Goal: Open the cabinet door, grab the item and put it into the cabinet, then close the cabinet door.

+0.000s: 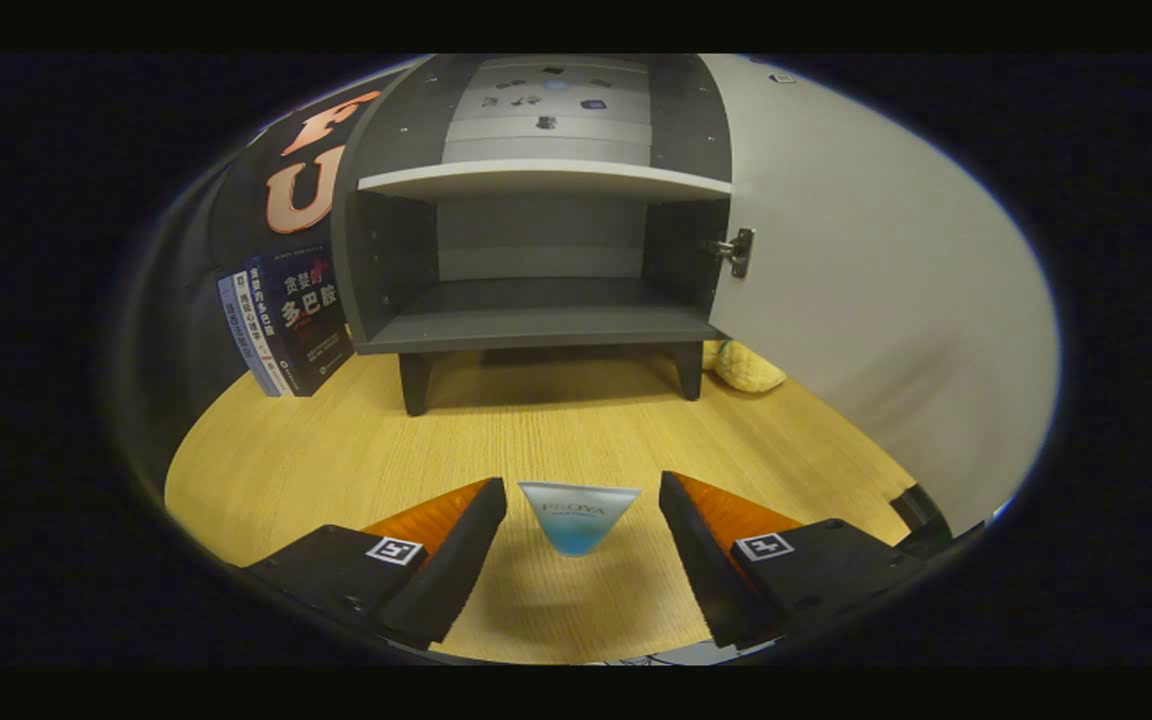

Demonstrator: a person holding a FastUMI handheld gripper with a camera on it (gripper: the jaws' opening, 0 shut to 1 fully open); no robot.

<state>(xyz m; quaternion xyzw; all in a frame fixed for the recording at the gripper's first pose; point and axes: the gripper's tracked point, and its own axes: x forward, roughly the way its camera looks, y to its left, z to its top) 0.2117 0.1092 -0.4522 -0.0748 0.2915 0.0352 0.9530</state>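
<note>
A small tube stands on a wooden table at the lower centre of the frame, between the spread fingers of the gripper — the fingers are wide apart and neither one touches it. The tube is pale and whitish across its broad, flat upper end, shading to a clear blue at its narrow lower end, so that it reads as a wedge standing on its tip; faint printing runs across the pale band.

Beyond the fingers, at upper centre, a dark grey cabinet stands on short legs with its door swung fully open to the right of the frame, a metal hinge showing at the door's inner edge. A pale shelf divides the cabinet into an upper and a lower compartment; the lower one is bare and in shadow.

At left of the cabinet, several books lean upright against its side — dark blue covers facing the camera. Just right of the cabinet's right leg, a yellow soft object lies on the table, partly hidden by the door.
</note>
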